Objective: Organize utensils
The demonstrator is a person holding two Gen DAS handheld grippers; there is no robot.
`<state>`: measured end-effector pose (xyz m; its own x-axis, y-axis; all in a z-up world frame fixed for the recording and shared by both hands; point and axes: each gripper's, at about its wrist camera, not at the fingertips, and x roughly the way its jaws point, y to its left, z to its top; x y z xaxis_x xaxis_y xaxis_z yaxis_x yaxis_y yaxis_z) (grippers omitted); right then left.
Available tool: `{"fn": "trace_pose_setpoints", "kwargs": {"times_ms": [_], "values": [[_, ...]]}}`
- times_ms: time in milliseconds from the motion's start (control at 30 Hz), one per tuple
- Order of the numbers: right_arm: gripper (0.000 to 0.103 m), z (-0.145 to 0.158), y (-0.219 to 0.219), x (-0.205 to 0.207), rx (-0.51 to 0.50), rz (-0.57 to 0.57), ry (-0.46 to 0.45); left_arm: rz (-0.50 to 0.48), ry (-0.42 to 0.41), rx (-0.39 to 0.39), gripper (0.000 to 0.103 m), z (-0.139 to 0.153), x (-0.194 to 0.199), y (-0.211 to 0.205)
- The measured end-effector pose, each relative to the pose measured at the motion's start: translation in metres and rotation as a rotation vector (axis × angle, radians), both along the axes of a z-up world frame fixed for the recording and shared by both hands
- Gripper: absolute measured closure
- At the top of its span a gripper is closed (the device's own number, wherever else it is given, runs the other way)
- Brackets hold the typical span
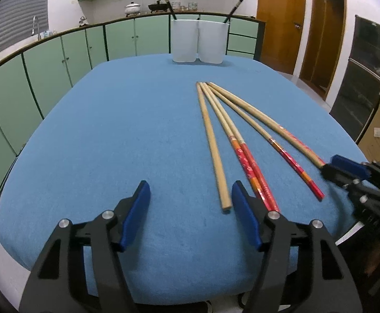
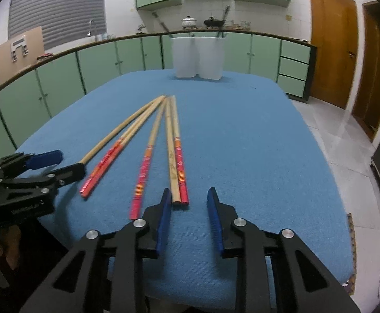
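Observation:
Several long chopsticks (image 1: 244,130), some plain wood and some with red handles, lie fanned out on the blue cloth table (image 1: 111,130). My left gripper (image 1: 191,203) is open low over the cloth. The near end of a plain chopstick (image 1: 225,203) lies between its jaws, close to the right pad. My right gripper (image 2: 188,200) is open too. The ends of a plain and a red-handled chopstick (image 2: 180,195) lie between its jaws beside the left pad, which does not press on them. Each gripper shows in the other's view: the right gripper (image 1: 328,165), the left gripper (image 2: 59,165).
Two white holders (image 1: 197,40) stand side by side at the table's far edge with dark utensils sticking out; they appear again as white holders (image 2: 197,57). Green kitchen cabinets (image 1: 59,60) run behind the table. A wooden door (image 2: 331,47) is at the right.

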<state>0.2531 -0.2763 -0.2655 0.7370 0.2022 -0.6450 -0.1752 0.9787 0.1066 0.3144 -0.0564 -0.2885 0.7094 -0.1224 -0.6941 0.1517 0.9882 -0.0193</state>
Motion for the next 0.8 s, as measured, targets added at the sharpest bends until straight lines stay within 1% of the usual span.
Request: {"fn": "trace_pose_setpoints", "kwargs": {"times_ms": [33, 100, 167, 233, 267, 367, 433, 533, 567, 733, 800], "values": [[0.071, 0.001, -0.004, -0.001, 0.012, -0.005, 0.001, 0.003, 0.002, -0.005, 0.040, 0.000, 0.000, 0.001], [0.071, 0.004, -0.009, -0.003, -0.012, -0.015, -0.011, 0.002, 0.000, 0.000, 0.039, -0.001, -0.001, 0.002], [0.071, 0.002, -0.012, 0.000, -0.005, -0.021, 0.005, 0.003, -0.002, 0.006, 0.039, -0.001, 0.000, 0.001], [0.069, -0.001, -0.007, 0.001, -0.026, -0.015, 0.005, 0.005, -0.002, 0.005, 0.039, -0.001, 0.000, 0.000], [0.066, -0.002, -0.004, 0.001, -0.033, -0.008, 0.006, 0.006, 0.000, 0.003, 0.039, -0.001, 0.001, 0.001], [0.063, -0.003, 0.007, 0.001, -0.050, 0.027, -0.001, 0.007, 0.000, 0.003, 0.039, -0.001, 0.001, 0.003], [0.063, -0.002, 0.011, -0.002, -0.067, 0.041, -0.009, 0.007, 0.000, 0.002, 0.039, -0.001, 0.001, 0.003], [0.063, -0.003, 0.011, 0.001, -0.062, 0.037, -0.009, 0.008, -0.001, 0.003, 0.038, -0.001, 0.001, 0.002], [0.065, -0.003, 0.011, 0.002, -0.064, 0.035, -0.012, 0.009, -0.003, 0.005, 0.038, -0.002, 0.000, 0.002], [0.067, -0.007, 0.015, 0.008, -0.075, 0.044, -0.035, 0.013, -0.014, -0.004, 0.039, -0.003, 0.000, 0.001], [0.069, -0.008, 0.018, 0.010, -0.080, 0.051, -0.050, 0.004, -0.018, -0.008, 0.044, -0.003, 0.000, 0.001]]}}
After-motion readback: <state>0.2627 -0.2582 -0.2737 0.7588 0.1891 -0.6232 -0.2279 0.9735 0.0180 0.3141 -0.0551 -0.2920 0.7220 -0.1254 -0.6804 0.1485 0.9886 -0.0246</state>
